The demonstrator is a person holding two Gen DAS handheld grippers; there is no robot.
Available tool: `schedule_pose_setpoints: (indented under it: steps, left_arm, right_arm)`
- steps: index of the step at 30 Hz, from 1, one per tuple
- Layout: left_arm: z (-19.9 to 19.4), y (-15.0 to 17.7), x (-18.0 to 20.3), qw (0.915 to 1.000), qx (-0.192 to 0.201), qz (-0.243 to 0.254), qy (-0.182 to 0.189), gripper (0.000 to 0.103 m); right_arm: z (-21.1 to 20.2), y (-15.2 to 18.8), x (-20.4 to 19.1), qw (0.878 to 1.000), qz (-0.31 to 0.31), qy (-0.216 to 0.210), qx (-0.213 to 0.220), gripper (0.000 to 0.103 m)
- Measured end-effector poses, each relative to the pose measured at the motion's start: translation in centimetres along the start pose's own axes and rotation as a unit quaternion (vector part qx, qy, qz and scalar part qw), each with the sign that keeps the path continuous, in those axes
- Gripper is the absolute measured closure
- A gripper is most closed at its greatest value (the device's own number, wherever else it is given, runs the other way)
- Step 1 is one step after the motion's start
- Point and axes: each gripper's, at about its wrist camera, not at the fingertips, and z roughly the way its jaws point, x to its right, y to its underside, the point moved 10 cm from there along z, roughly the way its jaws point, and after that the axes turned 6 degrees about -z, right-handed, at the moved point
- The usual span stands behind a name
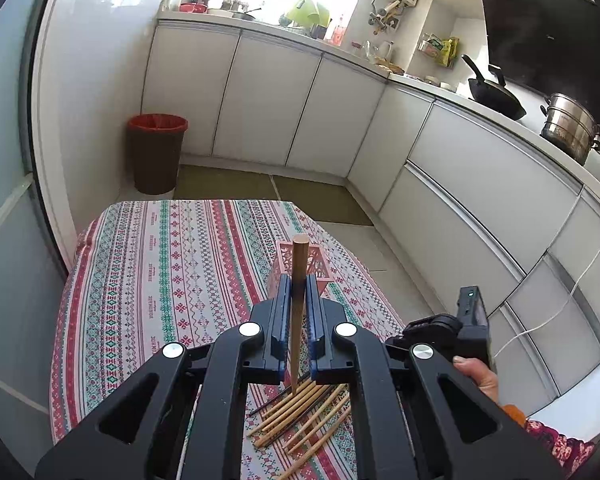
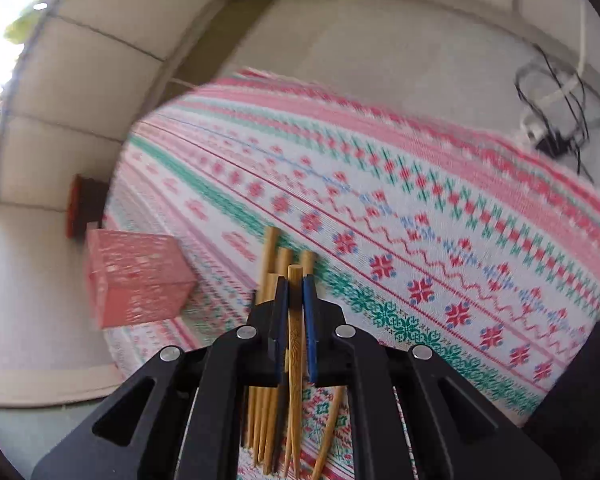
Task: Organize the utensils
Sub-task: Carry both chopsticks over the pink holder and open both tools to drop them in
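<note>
My left gripper [image 1: 299, 285] is shut on a brown wooden chopstick [image 1: 299, 256] and holds it upright above the table, just in front of a pink lattice utensil holder [image 1: 317, 266]. Several loose bamboo chopsticks [image 1: 300, 416] lie on the patterned tablecloth [image 1: 160, 280] below it. My right gripper [image 2: 295, 294] is shut on a bamboo chopstick [image 2: 295, 332] lifted over the pile of chopsticks [image 2: 266, 412]. The pink holder [image 2: 138, 276] stands to its left; this view is blurred by motion.
White kitchen cabinets [image 1: 268, 100] line the back and right. A brown bin with a red liner [image 1: 157, 152] stands on the floor beyond the table. A wok [image 1: 496, 94] and steel pot [image 1: 570, 126] sit on the counter. Cables [image 2: 556, 120] lie on the floor.
</note>
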Motion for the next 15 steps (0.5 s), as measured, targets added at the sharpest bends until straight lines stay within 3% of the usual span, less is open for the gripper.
schedule_pose_setpoints:
  steps: [3, 8, 15]
  left_arm:
    - [-0.2, -0.5, 1.0, 0.9999, 0.01, -0.002, 0.001, 0.096]
    - [-0.5, -2.5, 3.2, 0.9996, 0.027, -0.007, 0.01, 0.096]
    - [0.8, -7.2, 6.3, 0.9984, 0.055, 0.005, 0.009, 0.096]
  right_arm:
    - [-5.3, -0.6, -2.8, 0.996, -0.071, -0.035, 0.043, 0.095]
    - [-14.9, -0.8, -7.0, 0.973, -0.185, -0.074, 0.114, 0.095]
    - [-25.0, -5.0, -12.8, 0.937, -0.255, -0.111, 0.211, 0.095]
